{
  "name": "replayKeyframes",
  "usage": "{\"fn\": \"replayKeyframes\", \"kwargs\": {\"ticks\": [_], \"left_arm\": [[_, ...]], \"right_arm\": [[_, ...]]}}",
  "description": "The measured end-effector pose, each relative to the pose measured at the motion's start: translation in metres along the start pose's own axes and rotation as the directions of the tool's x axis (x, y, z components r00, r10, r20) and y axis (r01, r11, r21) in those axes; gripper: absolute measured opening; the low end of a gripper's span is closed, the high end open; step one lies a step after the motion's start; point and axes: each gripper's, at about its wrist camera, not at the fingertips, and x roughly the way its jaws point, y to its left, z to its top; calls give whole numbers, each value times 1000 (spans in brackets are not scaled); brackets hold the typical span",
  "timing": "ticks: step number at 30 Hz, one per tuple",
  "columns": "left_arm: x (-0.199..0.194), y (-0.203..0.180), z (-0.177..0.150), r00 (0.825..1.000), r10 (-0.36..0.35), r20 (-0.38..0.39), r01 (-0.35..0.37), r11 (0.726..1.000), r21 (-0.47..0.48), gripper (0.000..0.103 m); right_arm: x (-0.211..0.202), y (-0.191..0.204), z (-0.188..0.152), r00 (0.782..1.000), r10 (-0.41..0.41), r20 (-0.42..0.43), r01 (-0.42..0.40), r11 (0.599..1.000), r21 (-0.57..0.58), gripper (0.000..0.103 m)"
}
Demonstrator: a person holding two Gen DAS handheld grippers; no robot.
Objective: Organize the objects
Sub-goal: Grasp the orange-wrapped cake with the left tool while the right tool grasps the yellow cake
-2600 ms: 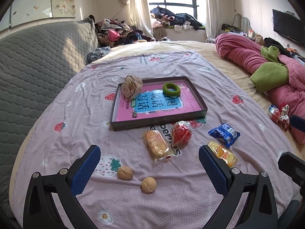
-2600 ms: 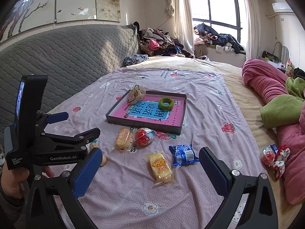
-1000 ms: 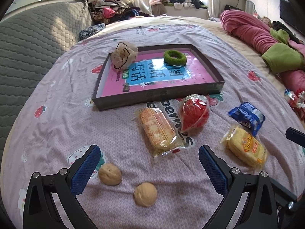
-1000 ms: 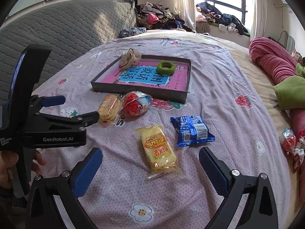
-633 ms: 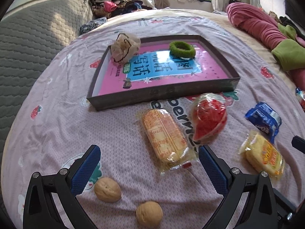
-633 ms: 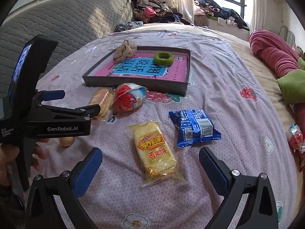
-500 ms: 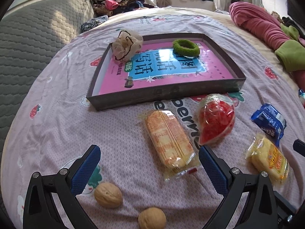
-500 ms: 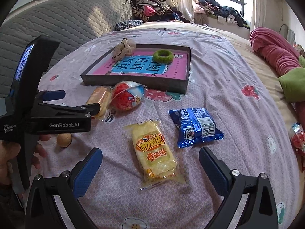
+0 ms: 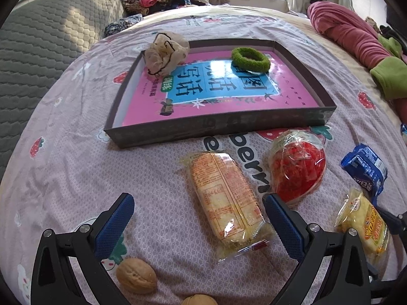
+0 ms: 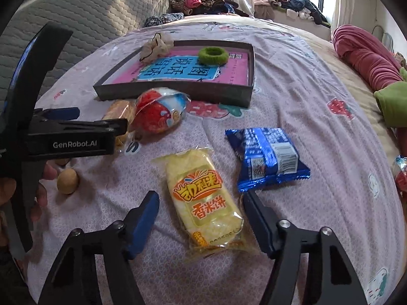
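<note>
- Our right gripper (image 10: 201, 218) has its jaws apart, one on each side of the yellow snack pack (image 10: 203, 203) on the bed.
- The pack's long side runs toward 12 o'clock.
- Our left gripper (image 9: 198, 218) is wide apart too, with the orange snack pack (image 9: 225, 198) at 1 o'clock.
- The tray (image 9: 203, 129) waits far off at 12.
</note>
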Motion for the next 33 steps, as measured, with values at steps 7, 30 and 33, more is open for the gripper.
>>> {"fn": "replayKeyframes", "kwargs": {"ticks": [7, 30, 33], "left_arm": [[5, -8, 2, 997, -70, -28, 71, 997, 18, 55], [-72, 4, -12, 985, -150, 85, 151, 989, -2, 40], [-91, 7, -14, 982, -158, 105, 160, 987, -14, 40]], "right_arm": [[2, 6, 0, 1000, 30, -3, -30, 1000, -5, 44], [-57, 15, 2, 986, 117, 120, -124, 990, 59, 43], [-71, 19, 5, 983, 111, 143, -119, 991, 53, 43]]}}
